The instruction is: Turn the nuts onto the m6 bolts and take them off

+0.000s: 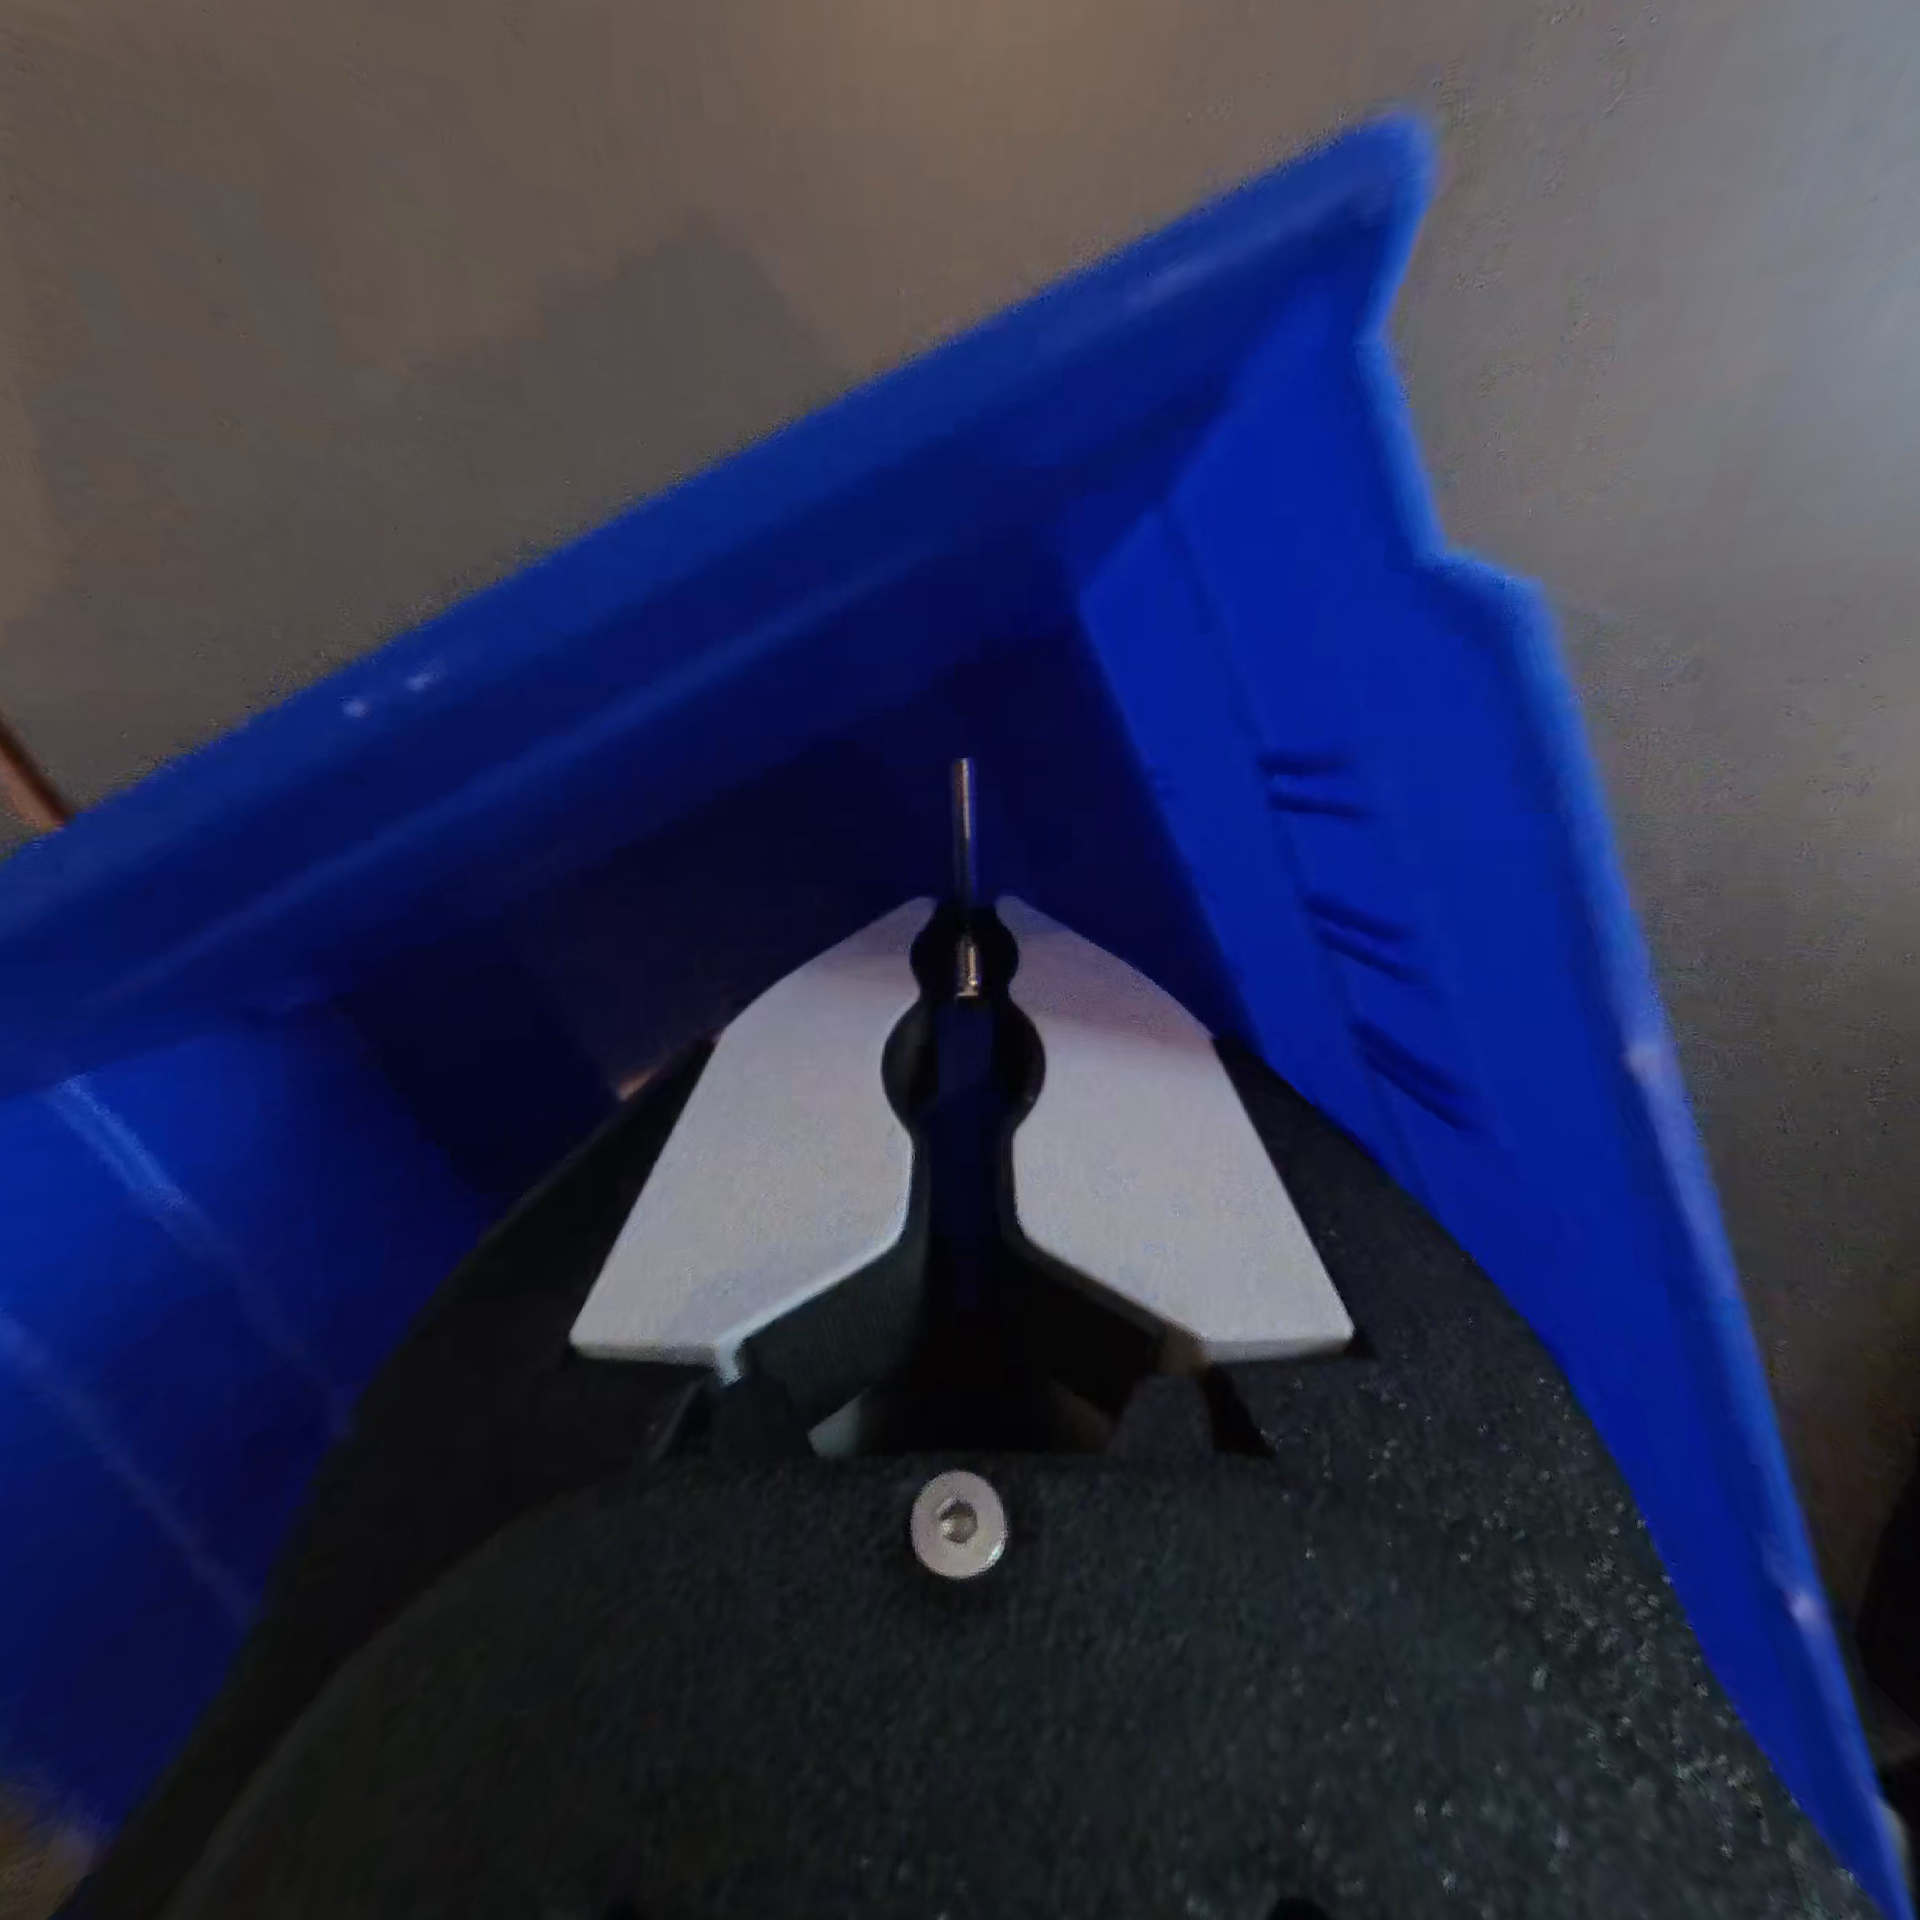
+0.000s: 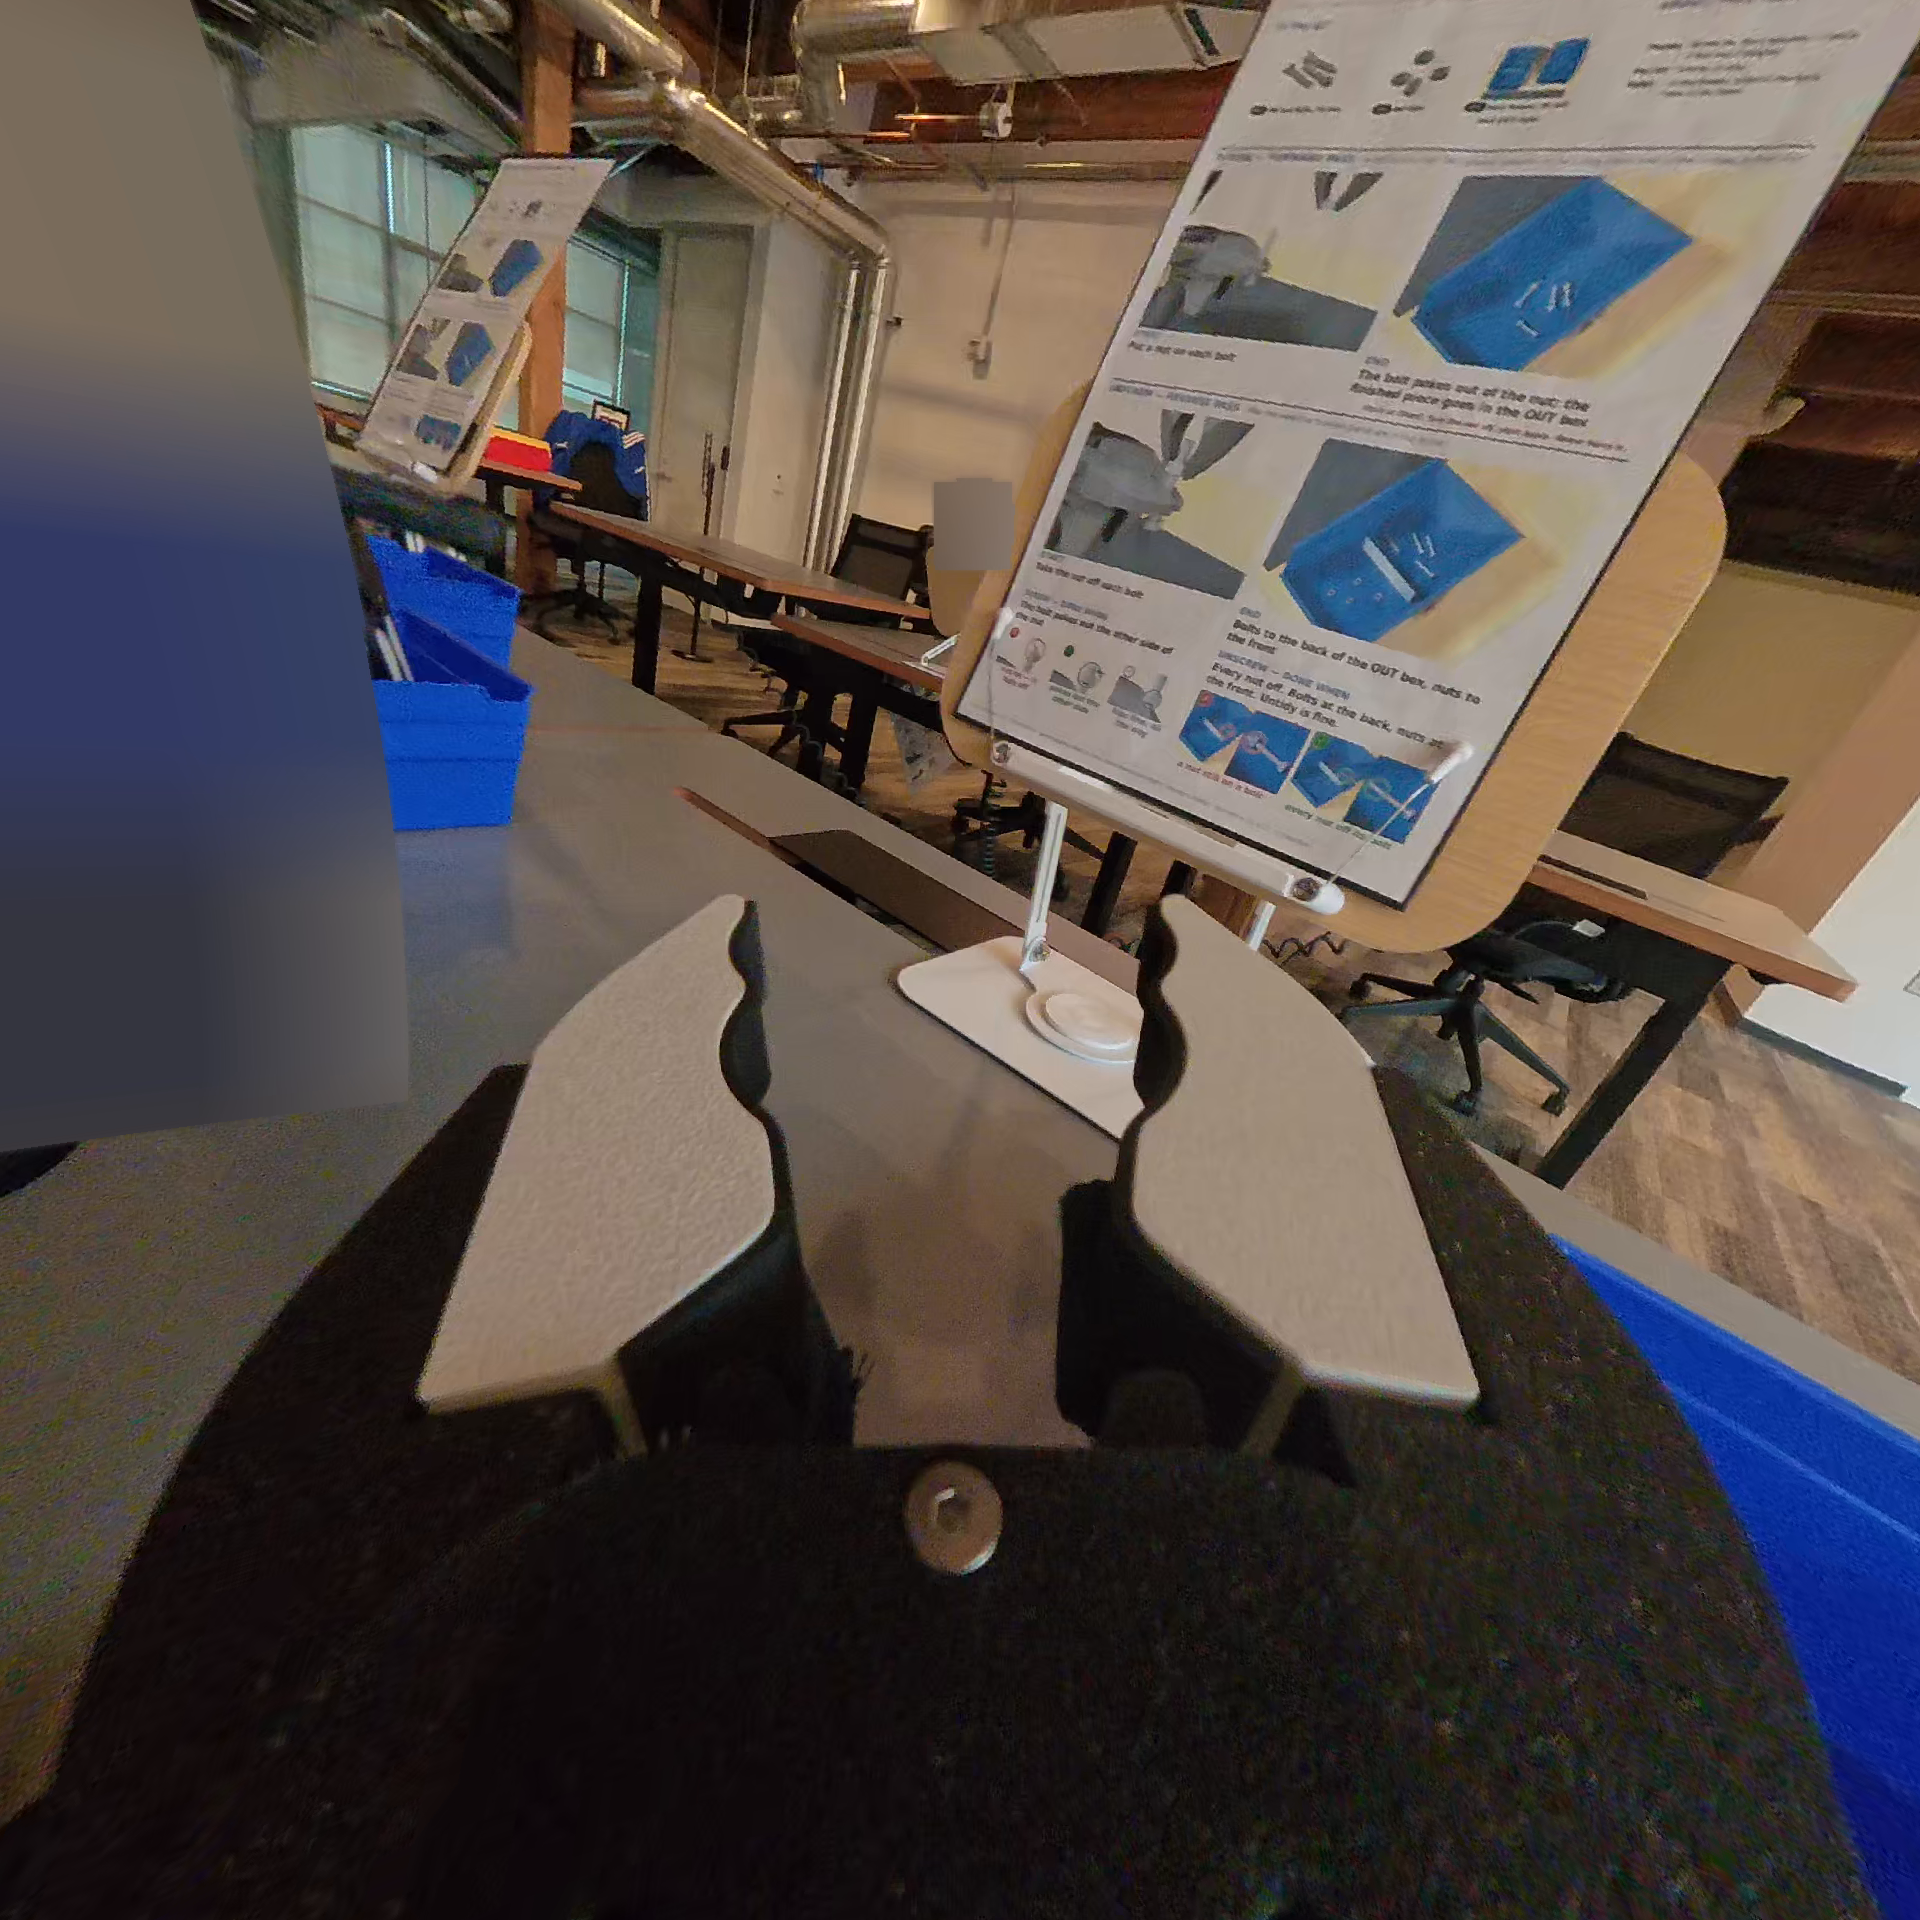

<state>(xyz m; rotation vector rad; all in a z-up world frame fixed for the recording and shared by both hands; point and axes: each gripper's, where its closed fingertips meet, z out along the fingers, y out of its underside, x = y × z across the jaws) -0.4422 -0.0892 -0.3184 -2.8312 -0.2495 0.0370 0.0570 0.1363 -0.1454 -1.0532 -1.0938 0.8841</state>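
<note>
A: What fills the left wrist view?

B: A blue bin (image 1: 727, 644) is spread across the frame from lower left to upper right, tilted in the picture and blurred. Its dark inside corner is met just above the centre. In the right wrist view a grey table (image 2: 582, 935) is seen, with an instruction sheet on a white stand (image 2: 1049, 997) at upper right and more blue bins (image 2: 447, 707) at the left edge.

A: And the grippers?

B: The left gripper (image 1: 964, 914) is seen with its tips drawn almost together, and a thin metal bolt (image 1: 962, 821) is pinched there, its shank pointing up the frame into the bin's corner. The right gripper (image 2: 945, 935) is held with its fingers spread wide; only bare table is seen between them.

A: Where is a nut?

B: None can be made out in either view.

A: What could go wrong?

B: The bolt appears to be caught only at the very tips, so it is judged likely to pivot or slip if it is knocked against the bin wall while being lifted out. A bolt held crooked could also be cross-threaded when a nut is offered by the other gripper.
</note>
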